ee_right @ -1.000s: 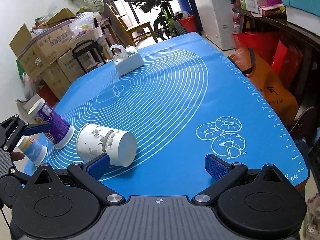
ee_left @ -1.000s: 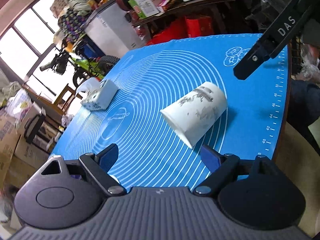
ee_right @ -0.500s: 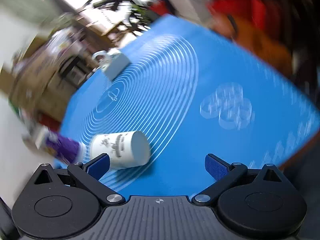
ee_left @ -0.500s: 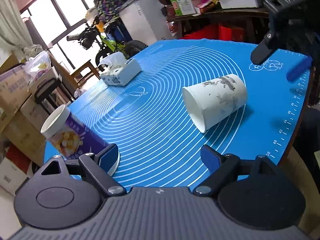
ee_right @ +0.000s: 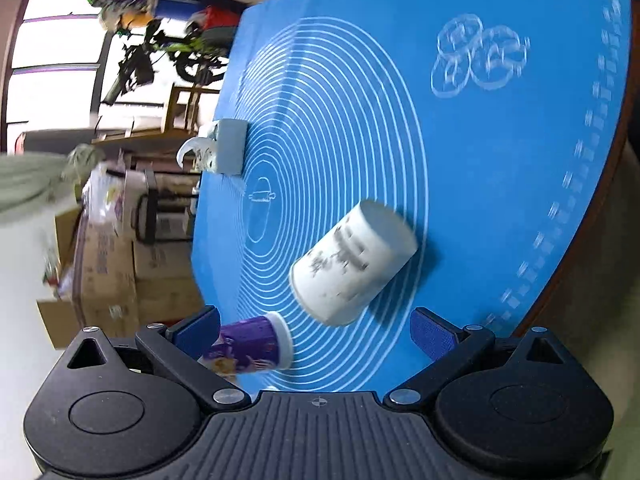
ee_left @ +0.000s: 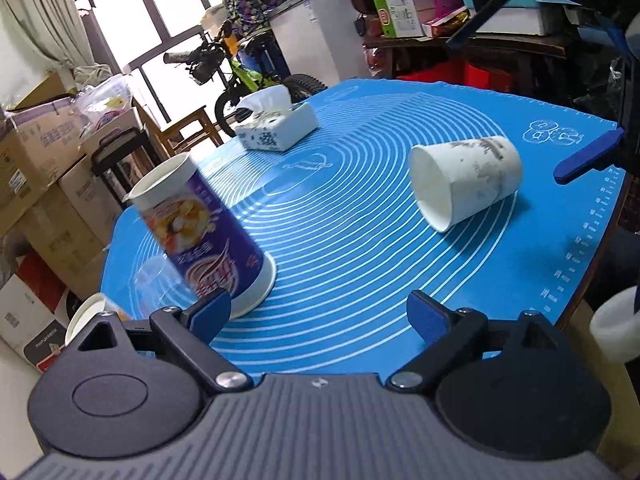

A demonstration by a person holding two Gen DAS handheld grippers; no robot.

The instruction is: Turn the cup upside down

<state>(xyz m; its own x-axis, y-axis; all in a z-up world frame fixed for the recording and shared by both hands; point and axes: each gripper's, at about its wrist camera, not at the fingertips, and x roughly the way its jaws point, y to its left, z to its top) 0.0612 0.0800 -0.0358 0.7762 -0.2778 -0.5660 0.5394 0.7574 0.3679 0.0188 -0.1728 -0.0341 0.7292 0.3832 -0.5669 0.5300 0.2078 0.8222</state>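
A white cup with grey ink markings lies on its side on the blue mat, its open mouth toward my left gripper. In the right wrist view the cup lies just ahead of the jaws. My left gripper is open and empty near the mat's front edge. My right gripper is open and empty, rolled sideways, a short way above the cup. A blue fingertip of the right gripper shows in the left wrist view, right of the cup.
A purple paper cup stands upside down at the mat's front left, also in the right wrist view. A white tissue box sits at the far side. Another small cup is at the left edge. Cardboard boxes, a bicycle and shelves surround the table.
The right gripper has rolled sideways and moved over the white cup. The left gripper has swung left and back, bringing the purple cup into view. The cup has not moved.
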